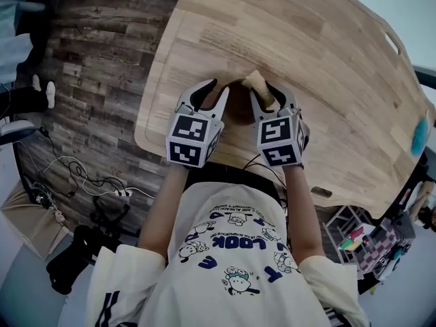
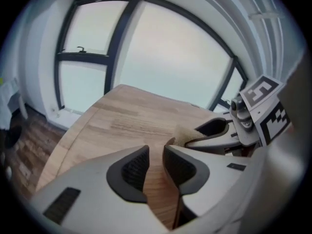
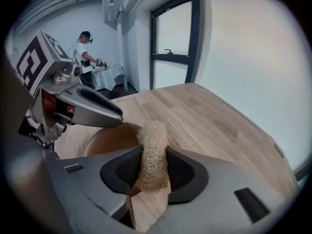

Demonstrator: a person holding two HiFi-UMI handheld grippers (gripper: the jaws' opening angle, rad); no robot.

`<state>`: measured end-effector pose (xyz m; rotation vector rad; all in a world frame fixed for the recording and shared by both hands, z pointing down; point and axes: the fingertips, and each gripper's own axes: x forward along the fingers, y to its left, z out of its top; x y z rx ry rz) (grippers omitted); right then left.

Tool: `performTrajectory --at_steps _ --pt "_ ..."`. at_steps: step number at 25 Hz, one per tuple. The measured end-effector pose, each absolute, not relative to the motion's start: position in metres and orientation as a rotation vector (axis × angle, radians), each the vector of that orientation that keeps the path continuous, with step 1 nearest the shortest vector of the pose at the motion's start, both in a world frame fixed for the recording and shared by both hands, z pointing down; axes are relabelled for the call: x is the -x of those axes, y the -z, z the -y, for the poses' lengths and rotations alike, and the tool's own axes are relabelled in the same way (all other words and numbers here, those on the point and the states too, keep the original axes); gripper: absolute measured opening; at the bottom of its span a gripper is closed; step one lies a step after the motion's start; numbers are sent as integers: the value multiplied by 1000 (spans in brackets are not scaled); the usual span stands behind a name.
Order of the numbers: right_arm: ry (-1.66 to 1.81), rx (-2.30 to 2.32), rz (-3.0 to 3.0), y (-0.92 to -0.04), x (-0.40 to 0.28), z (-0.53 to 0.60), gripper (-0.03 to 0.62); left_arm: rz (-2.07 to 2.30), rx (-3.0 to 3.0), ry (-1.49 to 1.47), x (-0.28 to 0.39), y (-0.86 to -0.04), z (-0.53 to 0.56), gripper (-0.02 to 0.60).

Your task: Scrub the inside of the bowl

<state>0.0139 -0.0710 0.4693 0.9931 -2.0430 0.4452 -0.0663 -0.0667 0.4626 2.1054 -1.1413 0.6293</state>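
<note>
**Scrubber gripped beside the bowl**

The right claw (image 3: 153,152) is clamped on a beige fibrous loofah scrubber (image 3: 152,130). The brown wooden bowl (image 1: 235,107) sits on the light wooden desk (image 1: 306,46) between both claws. The left claw (image 2: 156,152) stands apart, pressing on nothing.

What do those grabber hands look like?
The left gripper and right gripper are pale grey plastic with dark ribbed pads inside their curved jaws. Each carries a white cube with black square markers. The person's sleeves are cream with dark stripes.
</note>
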Motion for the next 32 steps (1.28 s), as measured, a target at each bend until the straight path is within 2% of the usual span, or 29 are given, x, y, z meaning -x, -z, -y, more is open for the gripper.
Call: performTrajectory --at_steps 3,11,14,20,32 --pt "-393 -914 2078 -469 -4 68 130 1002 -2221 -754 57 -462 66 98" --pt "-303 -790 2119 -469 8 60 130 814 -2321 -959 40 -475 55 100" --pt "-299 -777 2122 -469 9 60 130 817 -2300 -949 42 -477 56 60" --pt "-334 -841 2093 -470 6 64 130 869 -2257 -867 45 -477 59 56" --pt "-644 -1143 1940 -473 -21 59 132 1138 -2068 -676 54 -475 55 55"
